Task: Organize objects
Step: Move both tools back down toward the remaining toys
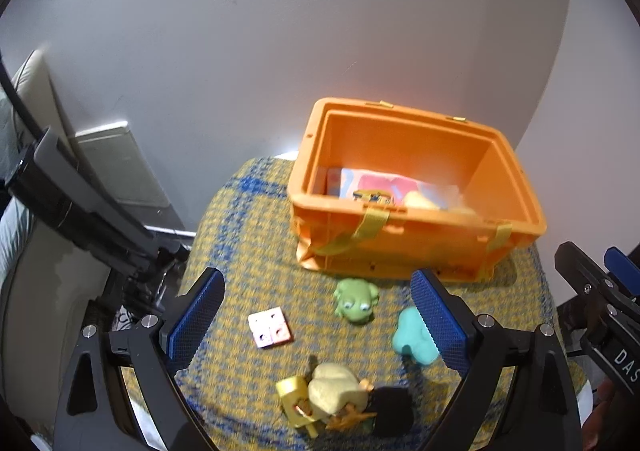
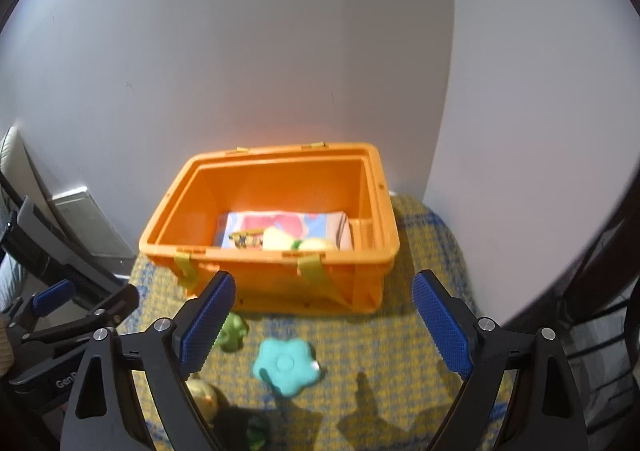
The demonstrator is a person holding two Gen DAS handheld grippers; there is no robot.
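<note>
An orange crate [image 1: 416,235] [image 2: 264,275] stands at the back of a yellow-and-blue cloth; it holds a colourful book [image 2: 288,225] and pale soft toys. In front of it lie a green frog [image 1: 356,299] [image 2: 234,333], a teal flower-shaped toy [image 1: 412,337] [image 2: 286,365], a pink cube block [image 1: 269,327], and a heap with a cream plush [image 1: 336,391] and yellow pieces. My left gripper [image 1: 318,315] is open and empty above the frog and block. My right gripper [image 2: 324,323] is open and empty above the teal toy.
A grey wall rises behind the crate. A black stand and a grey panel [image 1: 120,171] stand left of the table. The cloth-covered table [image 2: 432,235] is small and round, with edges close on all sides. The right gripper's body [image 1: 600,291] shows at the left view's right edge.
</note>
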